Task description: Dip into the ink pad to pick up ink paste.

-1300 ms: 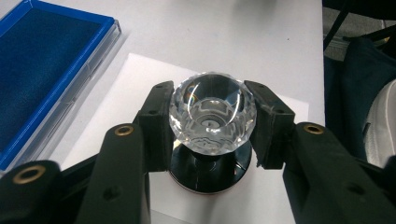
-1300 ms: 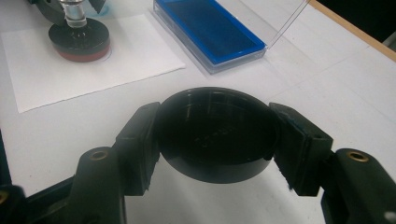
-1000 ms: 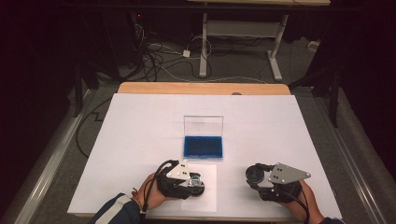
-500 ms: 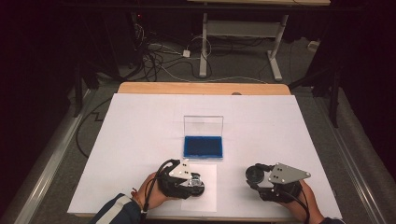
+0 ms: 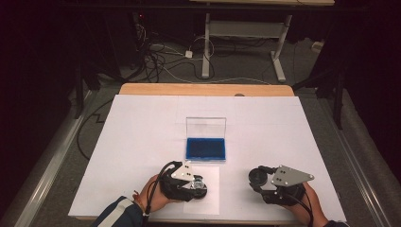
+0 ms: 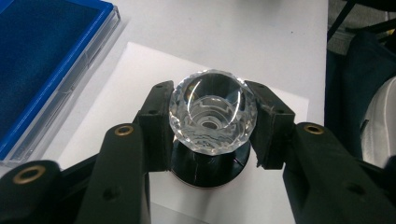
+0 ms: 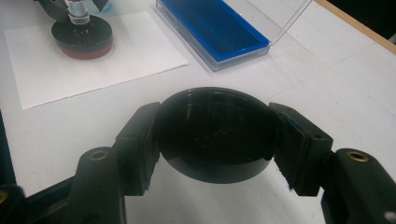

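A stamp with a faceted clear crystal handle (image 6: 212, 112) and a round black base (image 6: 210, 170) stands on a small white sheet of paper (image 6: 140, 60). My left gripper (image 6: 211, 128) is shut on the crystal handle, one jaw on each side. In the high view the left gripper (image 5: 196, 183) is near the table's front edge, over the sheet (image 5: 213, 194). My right gripper (image 7: 217, 123) is shut on a round black cap (image 7: 215, 140), held just above the table. In the high view the right gripper (image 5: 260, 179) holds the cap (image 5: 257, 176) at the front right.
An open ink pad case with a blue pad (image 5: 205, 148) and an upright clear lid (image 5: 205, 126) lies just beyond the sheet. The white table cover (image 5: 142, 132) ends at a wooden back edge (image 5: 203, 89). Cables and desk legs are on the floor behind.
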### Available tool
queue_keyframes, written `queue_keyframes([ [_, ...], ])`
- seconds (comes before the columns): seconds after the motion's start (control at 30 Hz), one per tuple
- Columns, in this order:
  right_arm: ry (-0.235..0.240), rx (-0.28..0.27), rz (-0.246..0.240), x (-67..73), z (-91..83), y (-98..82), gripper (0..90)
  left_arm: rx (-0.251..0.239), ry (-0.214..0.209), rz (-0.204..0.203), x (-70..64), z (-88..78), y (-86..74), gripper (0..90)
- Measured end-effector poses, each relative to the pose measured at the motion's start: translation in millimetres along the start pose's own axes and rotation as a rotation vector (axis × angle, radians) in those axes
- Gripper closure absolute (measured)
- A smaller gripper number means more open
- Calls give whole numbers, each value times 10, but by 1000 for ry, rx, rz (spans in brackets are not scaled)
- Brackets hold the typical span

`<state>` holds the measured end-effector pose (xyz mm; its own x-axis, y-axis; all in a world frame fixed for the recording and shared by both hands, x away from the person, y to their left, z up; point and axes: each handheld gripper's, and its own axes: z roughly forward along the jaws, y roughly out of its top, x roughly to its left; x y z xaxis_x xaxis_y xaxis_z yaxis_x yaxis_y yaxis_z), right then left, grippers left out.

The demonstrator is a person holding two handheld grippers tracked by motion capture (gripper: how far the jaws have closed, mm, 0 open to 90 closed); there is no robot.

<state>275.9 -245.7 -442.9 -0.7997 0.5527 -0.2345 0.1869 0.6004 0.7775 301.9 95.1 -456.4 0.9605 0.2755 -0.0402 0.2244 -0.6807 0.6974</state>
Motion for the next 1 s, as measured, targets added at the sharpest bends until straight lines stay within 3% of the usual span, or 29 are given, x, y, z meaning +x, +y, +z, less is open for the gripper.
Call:
queue_keyframes([
  [1.0,14,-4,-6,9,-1,5,380,-17,-10,-14,6,11,-23,541],
])
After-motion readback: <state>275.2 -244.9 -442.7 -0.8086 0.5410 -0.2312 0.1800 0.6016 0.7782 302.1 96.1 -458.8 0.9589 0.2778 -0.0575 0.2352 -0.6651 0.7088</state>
